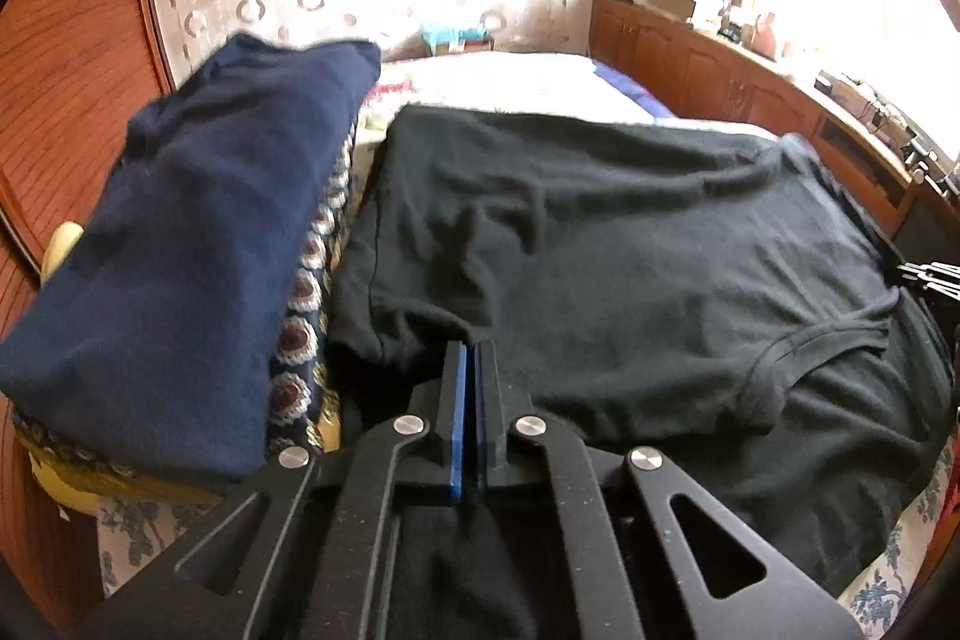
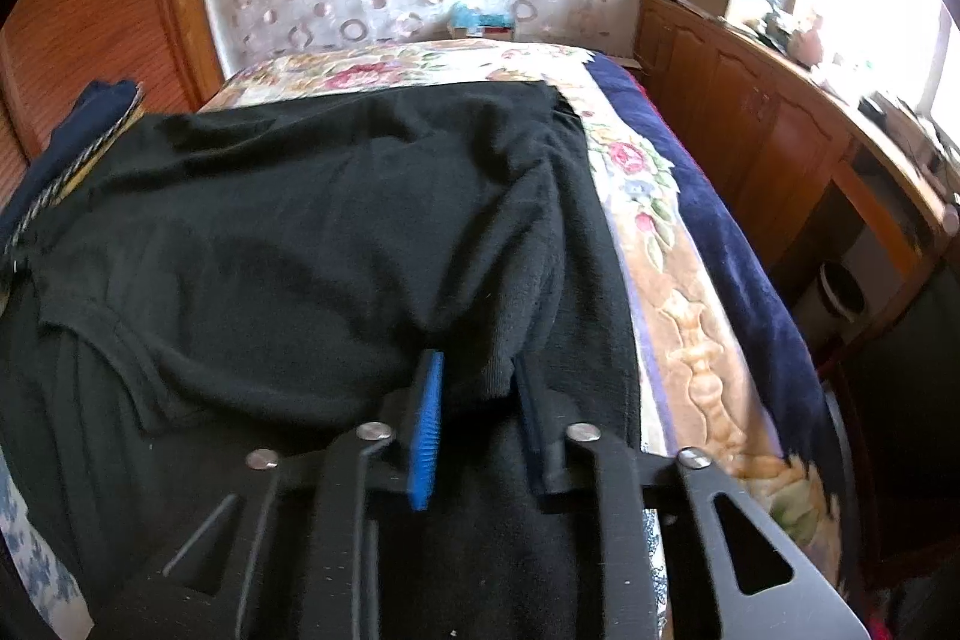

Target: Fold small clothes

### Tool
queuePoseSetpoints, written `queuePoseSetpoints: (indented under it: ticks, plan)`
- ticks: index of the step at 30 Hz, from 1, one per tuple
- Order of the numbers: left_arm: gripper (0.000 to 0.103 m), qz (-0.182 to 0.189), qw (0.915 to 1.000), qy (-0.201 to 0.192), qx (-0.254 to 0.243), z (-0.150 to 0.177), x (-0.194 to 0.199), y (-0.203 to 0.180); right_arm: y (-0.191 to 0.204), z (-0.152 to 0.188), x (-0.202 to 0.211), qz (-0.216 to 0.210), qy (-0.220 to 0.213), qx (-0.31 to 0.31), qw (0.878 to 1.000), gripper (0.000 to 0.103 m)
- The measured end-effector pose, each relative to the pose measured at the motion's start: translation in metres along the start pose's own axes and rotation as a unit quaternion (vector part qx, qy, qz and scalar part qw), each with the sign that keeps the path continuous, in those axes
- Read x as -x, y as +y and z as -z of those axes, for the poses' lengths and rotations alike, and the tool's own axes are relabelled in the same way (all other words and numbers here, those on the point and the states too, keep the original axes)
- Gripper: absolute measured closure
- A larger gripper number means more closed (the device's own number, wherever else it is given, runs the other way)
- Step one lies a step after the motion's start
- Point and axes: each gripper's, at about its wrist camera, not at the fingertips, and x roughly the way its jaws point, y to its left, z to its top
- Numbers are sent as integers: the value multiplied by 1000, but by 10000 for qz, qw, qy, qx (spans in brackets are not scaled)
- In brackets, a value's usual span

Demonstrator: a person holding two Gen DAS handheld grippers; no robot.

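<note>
A black T-shirt (image 1: 630, 232) lies spread on the bed, its body folded back toward its collar (image 1: 798, 358). My left gripper (image 1: 471, 349) is shut on the shirt's near left sleeve edge. In the right wrist view the same black T-shirt (image 2: 312, 220) fills the middle. My right gripper (image 2: 477, 364) is open, and a fold of the shirt's right side lies between its blue-padded fingers (image 2: 427, 424).
A folded navy garment (image 1: 198, 244) lies on a patterned pile at the left. The floral bedspread (image 2: 678, 316) and a dark blue blanket (image 2: 738, 244) border the shirt on the right. Wooden cabinets (image 2: 750, 142) stand beyond the bed. A wooden headboard (image 1: 66, 58) is at the left.
</note>
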Motion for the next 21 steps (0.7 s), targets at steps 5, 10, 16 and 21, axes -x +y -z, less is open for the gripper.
queuePoseSetpoints:
  ticks: [5, 10, 16, 21]
  plan:
    - [101, 115, 9990, -422, 73, -7, 31, 2, 1, -5, 10, -256, -132, 65, 9996, 95]
    - [101, 351, 9970, -681, 107, -6, 60, -2, -10, -13, 41, -471, -594, -79, 9971, 96]
    - [101, 485, 9943, -939, 146, 1, 86, -6, -16, -5, 71, -609, -867, -104, 9943, 96]
    - [101, 520, 9935, -1007, 131, 13, 100, -6, -15, 9, 93, -686, -978, 8, 9928, 96]
